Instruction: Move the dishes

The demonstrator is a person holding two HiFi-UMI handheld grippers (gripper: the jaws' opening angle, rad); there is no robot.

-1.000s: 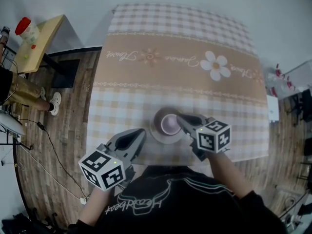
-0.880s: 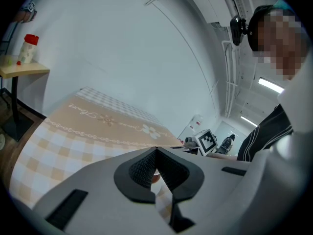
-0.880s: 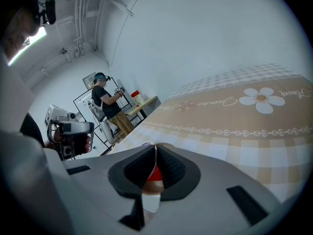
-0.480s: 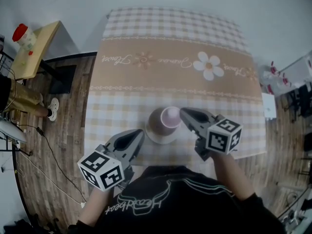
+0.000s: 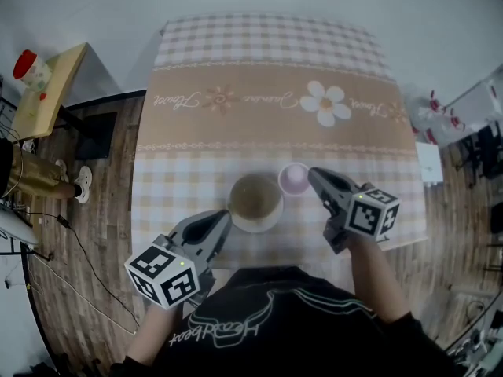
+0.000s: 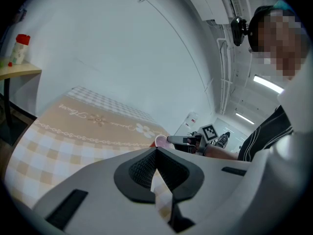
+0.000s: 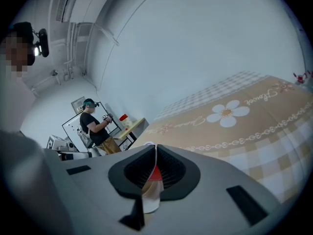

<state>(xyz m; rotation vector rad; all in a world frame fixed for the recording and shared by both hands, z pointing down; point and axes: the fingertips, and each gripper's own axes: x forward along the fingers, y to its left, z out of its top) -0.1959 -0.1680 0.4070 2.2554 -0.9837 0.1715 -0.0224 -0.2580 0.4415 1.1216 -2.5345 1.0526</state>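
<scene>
Pink small round cup: just right of the white-rimmed round saucer with a brown centre, outside its rim; whether it is resting or lifted cannot be told.
Right hand-held gripper: right of the saucer, clenched on the cup's wall, which shows as a thin red and white strip between its pads.
Left hand-held gripper: just left of the saucer on its near side, jaws drawn together, grasping nothing.
Saucer: on the bench with the beige checked, flower-printed cloth, towards its near edge.
</scene>
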